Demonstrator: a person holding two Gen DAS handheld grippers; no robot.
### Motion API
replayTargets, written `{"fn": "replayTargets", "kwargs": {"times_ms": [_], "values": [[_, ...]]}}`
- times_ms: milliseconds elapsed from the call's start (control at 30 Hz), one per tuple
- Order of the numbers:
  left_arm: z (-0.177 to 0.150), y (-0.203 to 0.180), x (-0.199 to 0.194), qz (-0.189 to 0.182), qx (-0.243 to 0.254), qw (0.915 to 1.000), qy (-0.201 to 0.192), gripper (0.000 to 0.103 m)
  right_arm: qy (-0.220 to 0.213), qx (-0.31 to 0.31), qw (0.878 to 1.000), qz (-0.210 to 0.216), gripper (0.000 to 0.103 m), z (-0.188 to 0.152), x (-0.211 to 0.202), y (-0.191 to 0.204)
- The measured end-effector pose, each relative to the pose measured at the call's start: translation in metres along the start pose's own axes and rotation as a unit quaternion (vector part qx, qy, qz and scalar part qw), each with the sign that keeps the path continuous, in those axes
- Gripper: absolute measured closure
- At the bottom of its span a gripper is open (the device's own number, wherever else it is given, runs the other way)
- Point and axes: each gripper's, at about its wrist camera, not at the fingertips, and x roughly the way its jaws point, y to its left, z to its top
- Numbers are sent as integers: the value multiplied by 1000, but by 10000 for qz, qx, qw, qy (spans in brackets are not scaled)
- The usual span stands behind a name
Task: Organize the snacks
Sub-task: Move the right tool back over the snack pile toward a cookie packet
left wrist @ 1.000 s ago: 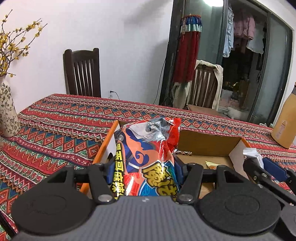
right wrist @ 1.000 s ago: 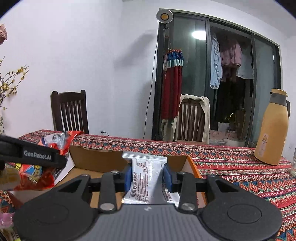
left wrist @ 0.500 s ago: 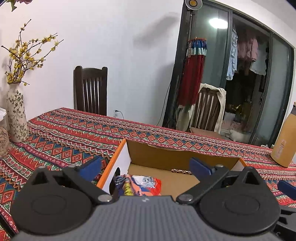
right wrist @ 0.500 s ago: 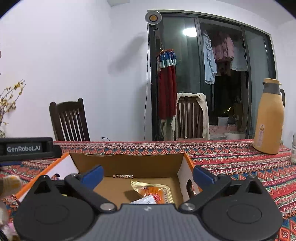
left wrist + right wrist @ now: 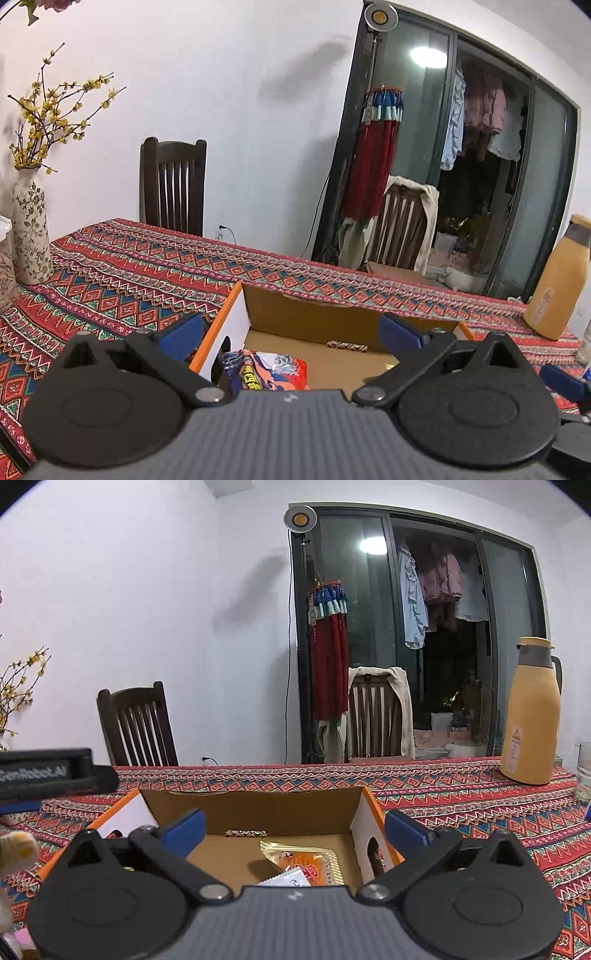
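Both the left gripper (image 5: 291, 330) and right gripper (image 5: 294, 827) hang spread wide and empty over the brown cardboard box (image 5: 251, 805), where the crinkly red snack bag (image 5: 269, 373) lies flat at the left end and the glossy orange packet (image 5: 314, 862) lies at the right, long axis pointing away.

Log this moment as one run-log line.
left gripper: open, empty | right gripper: open, empty | red snack bag, orange packet, white packet: in cardboard box
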Motion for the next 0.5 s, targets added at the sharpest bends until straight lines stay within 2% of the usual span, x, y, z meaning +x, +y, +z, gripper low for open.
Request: {"fn": "replayTargets", "kwargs": {"times_ms": [300,500], "values": [[21,1,-41,-258,-106,9995,-154,0,-449,23,9988,-172,0,15,-43,-6],[13,11,-62,-313,50,9994,-116,0,-518,-201,9982,-237,0,8,-74,-17]]}}
